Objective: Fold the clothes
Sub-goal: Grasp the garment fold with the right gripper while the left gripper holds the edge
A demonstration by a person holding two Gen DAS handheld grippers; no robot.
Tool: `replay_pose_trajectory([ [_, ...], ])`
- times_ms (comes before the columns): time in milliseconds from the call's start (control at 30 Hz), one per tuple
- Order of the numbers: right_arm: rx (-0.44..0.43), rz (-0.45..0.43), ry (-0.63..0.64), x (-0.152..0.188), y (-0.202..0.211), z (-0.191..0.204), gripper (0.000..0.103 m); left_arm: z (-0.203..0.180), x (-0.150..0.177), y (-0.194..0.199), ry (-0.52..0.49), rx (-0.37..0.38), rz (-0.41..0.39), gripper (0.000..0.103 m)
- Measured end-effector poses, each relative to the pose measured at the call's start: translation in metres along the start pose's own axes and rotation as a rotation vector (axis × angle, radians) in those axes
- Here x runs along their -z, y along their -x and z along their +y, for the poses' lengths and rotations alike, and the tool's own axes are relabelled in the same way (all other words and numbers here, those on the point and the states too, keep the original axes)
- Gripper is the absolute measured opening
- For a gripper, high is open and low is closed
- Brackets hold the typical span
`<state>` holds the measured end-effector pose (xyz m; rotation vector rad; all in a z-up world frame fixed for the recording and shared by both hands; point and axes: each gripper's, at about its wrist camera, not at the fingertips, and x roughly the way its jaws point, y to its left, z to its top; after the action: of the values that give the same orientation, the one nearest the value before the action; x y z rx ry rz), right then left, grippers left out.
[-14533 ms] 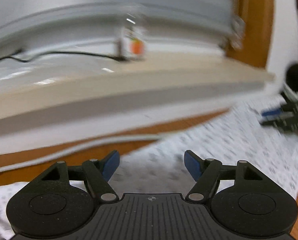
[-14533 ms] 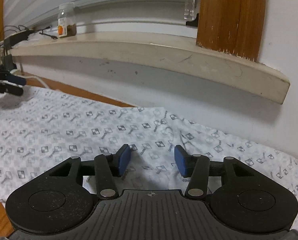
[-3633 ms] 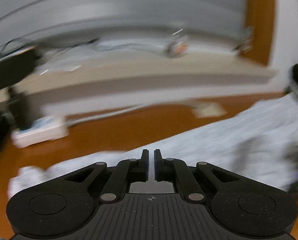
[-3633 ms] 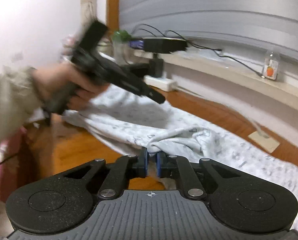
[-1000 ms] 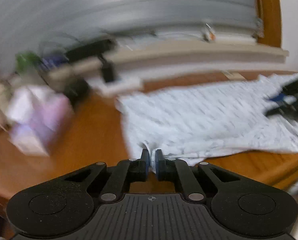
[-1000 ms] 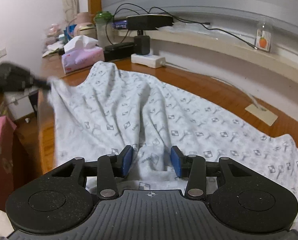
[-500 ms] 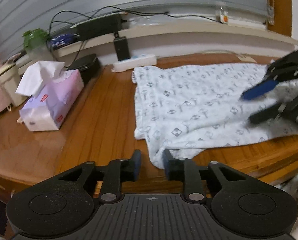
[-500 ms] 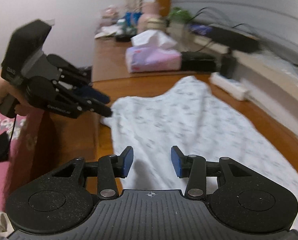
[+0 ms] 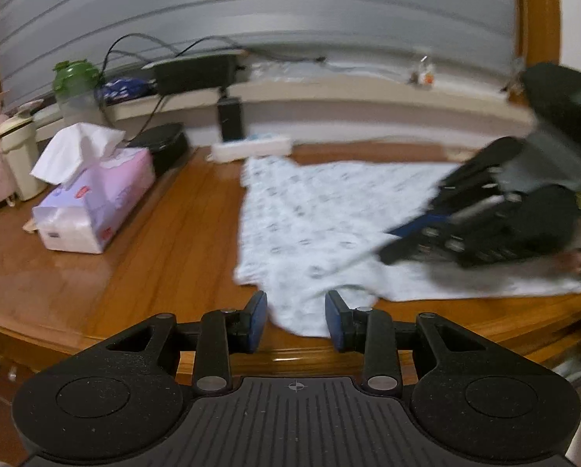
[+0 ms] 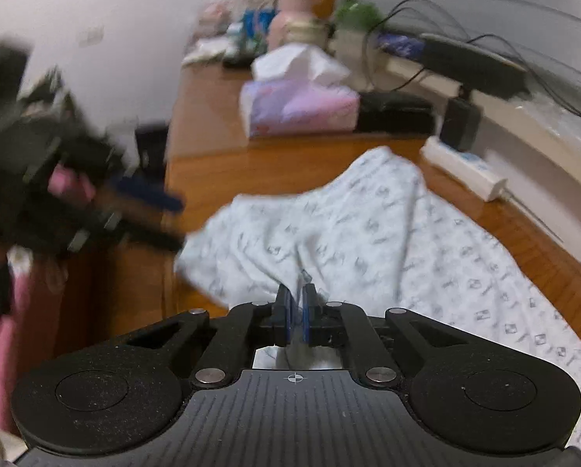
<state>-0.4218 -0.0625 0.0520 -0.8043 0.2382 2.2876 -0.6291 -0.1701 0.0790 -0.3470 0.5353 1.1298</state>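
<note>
Lying flat, garment long axis along sill.

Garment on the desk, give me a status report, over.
Left claw opening, nothing gripped. Right claw shut on the patterned garment, pinching its near fold. Tissue box stands apart on the desk, clear of the garment.

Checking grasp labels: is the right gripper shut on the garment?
Shut on it: right gripper pads pinch a fold of the patterned garment.

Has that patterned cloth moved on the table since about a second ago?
Yes. The patterned cloth has been drawn away from the pink tissue box, leaving bare wood between them; the right gripper is pinching it.
</note>
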Motion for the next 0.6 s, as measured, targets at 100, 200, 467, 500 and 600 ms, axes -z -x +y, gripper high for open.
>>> replay_pose_trajectory([
  [100, 0.031, -0.06, -0.021, -0.006, 0.014, -0.004, 0.006, -0.011, 0.0, 0.001, 0.038, 0.097, -0.019, 0.036],
  [200, 0.04, -0.102, -0.037, -0.013, 0.025, -0.008, 0.006, -0.02, -0.003, -0.018, 0.057, 0.128, -0.008, 0.036],
  [467, 0.043, -0.155, -0.057, -0.019, 0.042, -0.008, 0.006, -0.012, -0.028, -0.074, 0.109, -0.053, -0.01, 0.025],
  [500, 0.034, -0.155, -0.062, -0.018, 0.043, -0.008, 0.006, -0.007, -0.033, -0.078, 0.103, -0.101, -0.024, 0.024],
  [600, 0.007, -0.151, -0.079, -0.014, 0.043, -0.004, 0.006, 0.013, -0.044, -0.082, 0.135, -0.237, -0.083, 0.023],
])
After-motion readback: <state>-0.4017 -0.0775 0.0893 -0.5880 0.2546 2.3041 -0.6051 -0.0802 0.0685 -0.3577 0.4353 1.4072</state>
